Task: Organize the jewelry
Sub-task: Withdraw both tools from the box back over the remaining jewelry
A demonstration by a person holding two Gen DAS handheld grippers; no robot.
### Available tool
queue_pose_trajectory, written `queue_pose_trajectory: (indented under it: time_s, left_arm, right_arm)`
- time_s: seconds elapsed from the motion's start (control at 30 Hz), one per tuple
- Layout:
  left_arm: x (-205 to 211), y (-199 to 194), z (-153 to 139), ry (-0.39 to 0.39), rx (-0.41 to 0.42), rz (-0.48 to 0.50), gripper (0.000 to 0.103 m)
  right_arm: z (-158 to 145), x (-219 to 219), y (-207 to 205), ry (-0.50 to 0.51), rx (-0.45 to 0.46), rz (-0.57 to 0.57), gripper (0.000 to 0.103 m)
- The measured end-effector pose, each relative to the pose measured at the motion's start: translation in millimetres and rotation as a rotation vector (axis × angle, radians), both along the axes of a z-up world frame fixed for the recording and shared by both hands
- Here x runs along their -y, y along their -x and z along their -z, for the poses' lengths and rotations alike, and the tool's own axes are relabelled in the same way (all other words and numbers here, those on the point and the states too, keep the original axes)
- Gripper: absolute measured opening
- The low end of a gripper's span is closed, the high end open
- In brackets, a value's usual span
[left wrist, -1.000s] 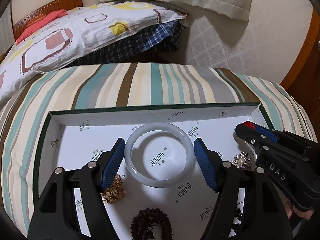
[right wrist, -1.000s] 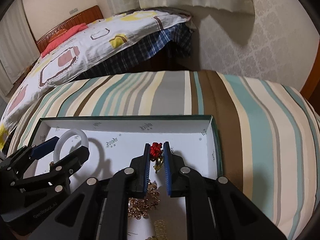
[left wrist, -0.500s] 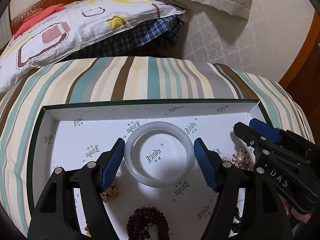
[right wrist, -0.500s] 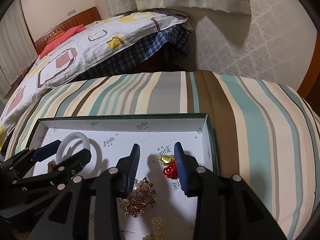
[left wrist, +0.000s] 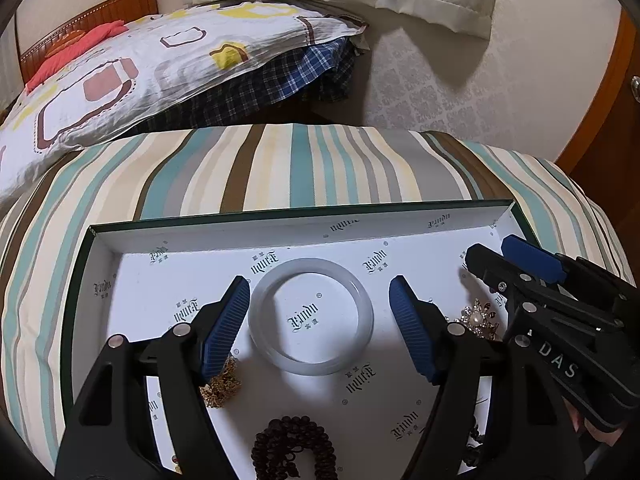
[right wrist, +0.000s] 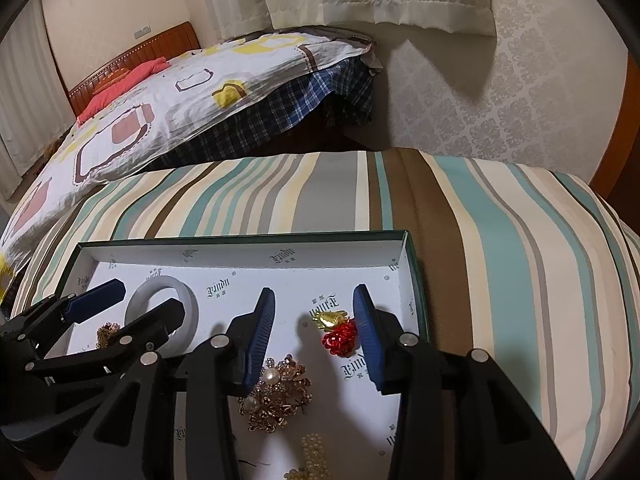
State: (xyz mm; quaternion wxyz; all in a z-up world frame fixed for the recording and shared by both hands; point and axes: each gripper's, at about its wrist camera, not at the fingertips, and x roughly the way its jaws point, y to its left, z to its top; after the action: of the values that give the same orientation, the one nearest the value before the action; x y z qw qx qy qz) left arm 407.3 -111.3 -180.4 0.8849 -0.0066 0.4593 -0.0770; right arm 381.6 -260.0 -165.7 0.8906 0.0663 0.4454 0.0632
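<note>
A green box with a white printed lining (left wrist: 208, 232) (right wrist: 404, 276) lies on a striped cover. A pale jade bangle (left wrist: 311, 316) (right wrist: 188, 312) lies flat in it. My left gripper (left wrist: 316, 324) (right wrist: 132, 304) is open, with its pads on either side of the bangle and apart from it. My right gripper (right wrist: 316, 332) (left wrist: 492, 256) is open and empty. A red rose brooch with a gold leaf (right wrist: 338, 330) lies in the box just inside its right pad. A gold pearl brooch (right wrist: 278, 392) (left wrist: 478, 318) lies under its left finger.
The box also holds a dark bead bracelet (left wrist: 294, 450), a gold chain piece (left wrist: 222, 386) (right wrist: 106, 332) and a pearl hair clip (right wrist: 314, 454). The striped cover (left wrist: 320, 160) surrounds the box. A bed with a patterned quilt (left wrist: 132, 76) stands behind, and a papered wall (right wrist: 500, 100) to the right.
My right gripper has opened wide and let go of the red rose brooch, which now lies in the box. My left gripper has opened slightly wider around the bangle.
</note>
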Motion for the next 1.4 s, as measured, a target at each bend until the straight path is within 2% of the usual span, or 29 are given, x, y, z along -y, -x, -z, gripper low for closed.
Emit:
queue_pose_trajectory:
  time_s: [0.1,0.13,0.17,0.27,0.47,0.57,0.8,1.07,1.23,1.4]
  left_arm:
    - [-1.2,-0.6,0.3,0.006,-0.004,-0.006,0.072]
    - [-2.2,-0.6,0.0,0.007,-0.002,-0.012,0.078]
    - [-3.9,-0.2,-0.9,0.014,0.003,-0.020,0.079]
    - [-7.2,1.9,-3.6,0.032,0.023,-0.021,0.079]
    - [-7.3,7.1,-8.0,0.019,0.061,-0.020,0.081]
    - [-10.8,11.4,-12.3,0.039,0.091,-0.033,0.084]
    - [-18.4,24.6,-31.0,0.054,0.155,-0.058,0.084]
    - [-30.9,62.8,-64.4,0.058,0.261,-0.081,0.084]
    - [-40.9,89.2,-75.3,0.078,0.288,-0.106,0.084]
    - [-51.7,116.0,-77.0,0.092,0.292,-0.121,0.084]
  right_arm:
    - [-0.3,0.9,1.5,0.002,0.006,0.006,0.046]
    - [-0.7,1.6,2.3,0.004,0.010,0.012,0.046]
    - [-1.0,2.7,2.3,0.003,0.013,0.015,0.049]
    - [-2.9,5.4,5.0,0.001,0.030,0.025,0.055]
    - [-9.2,6.2,12.9,0.034,0.079,0.035,0.062]
    - [-14.4,7.2,17.4,0.040,0.111,0.043,0.064]
    - [-28.0,8.6,29.5,0.071,0.173,0.059,0.065]
    - [-52.6,15.2,60.8,0.067,0.237,0.074,0.065]
    - [-65.4,23.1,89.2,0.059,0.270,0.101,0.065]
    - [-63.1,27.6,120.3,0.058,0.273,0.123,0.065]
